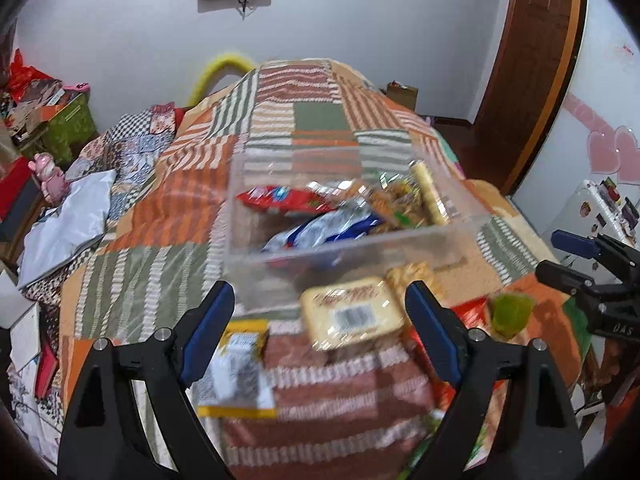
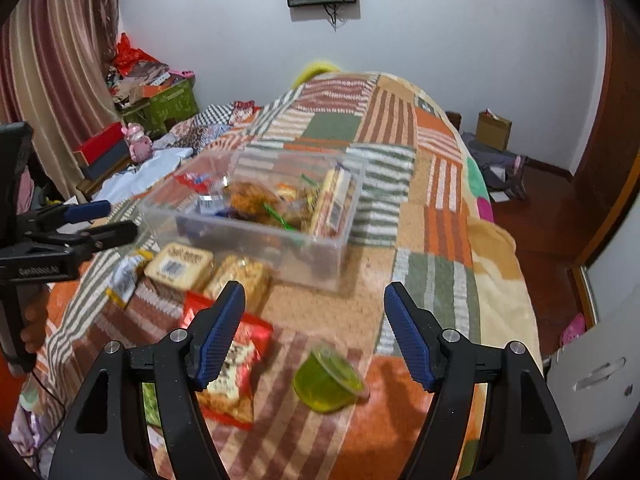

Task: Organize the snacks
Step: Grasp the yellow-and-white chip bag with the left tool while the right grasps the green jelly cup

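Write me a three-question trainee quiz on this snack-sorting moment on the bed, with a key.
1. True or false: the left gripper is shut on the beige barcoded packet.
2. The green jelly cup lies: A) inside the clear plastic box; B) on the patchwork blanket, in front of the right gripper; C) on the floor.
3. Fill in: the red packet nearest the right gripper lies ____ the box.

Key
1. False: the jaws are open, and nothing is held.
2. B.
3. Outside.
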